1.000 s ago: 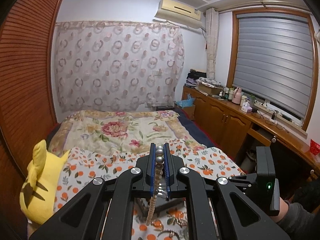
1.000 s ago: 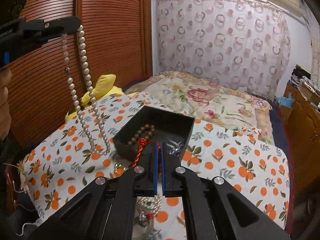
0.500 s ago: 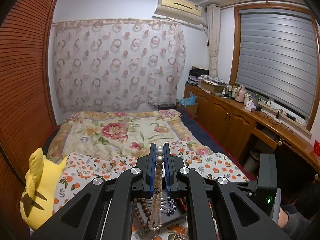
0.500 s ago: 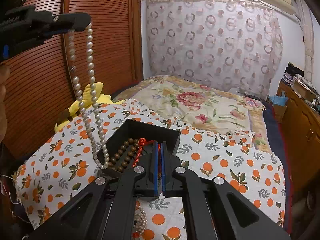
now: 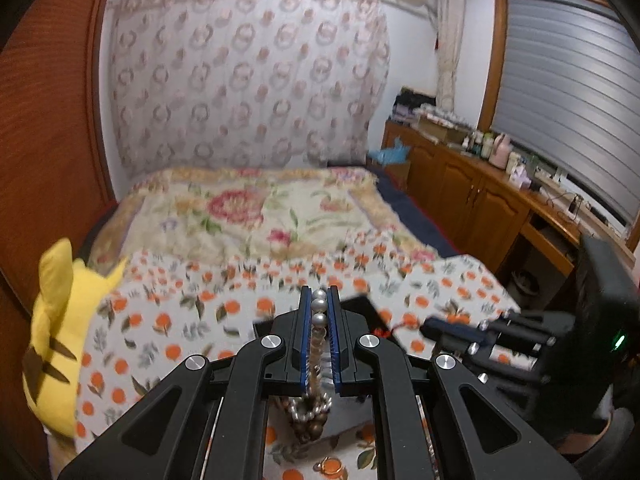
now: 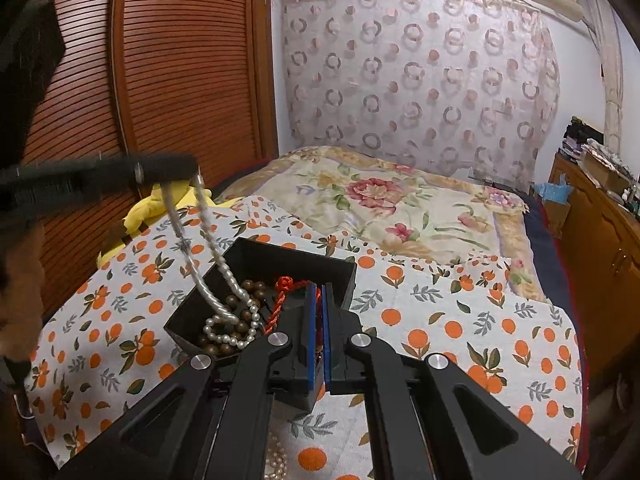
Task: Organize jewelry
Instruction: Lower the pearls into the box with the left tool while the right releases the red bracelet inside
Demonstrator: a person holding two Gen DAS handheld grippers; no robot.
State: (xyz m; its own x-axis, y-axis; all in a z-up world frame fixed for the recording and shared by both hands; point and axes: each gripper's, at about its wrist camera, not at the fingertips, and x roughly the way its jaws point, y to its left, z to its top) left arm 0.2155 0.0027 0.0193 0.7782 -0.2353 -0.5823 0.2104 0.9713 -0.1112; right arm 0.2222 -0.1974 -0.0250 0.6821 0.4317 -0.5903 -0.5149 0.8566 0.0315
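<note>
— Pearls first: where are they?

— My left gripper [image 5: 319,300] has its blue pads pinched on the pearl necklace [image 6: 208,248]. The strand hangs from its tips, and the lower end lies coiled in the black box [image 6: 256,252] under that claw, on top of brown wooden beads [image 6: 240,312].

— And the right claw?

— My right gripper [image 6: 319,292] sits with its pads nearly together on the box's near wall, at a red cord [image 6: 282,283]. I read it as clamping the wall. Ahead of both claws lies the orange-print cloth [image 6: 440,320]; a yellow plush [image 5: 56,320] sits left of the left claw.
</note>
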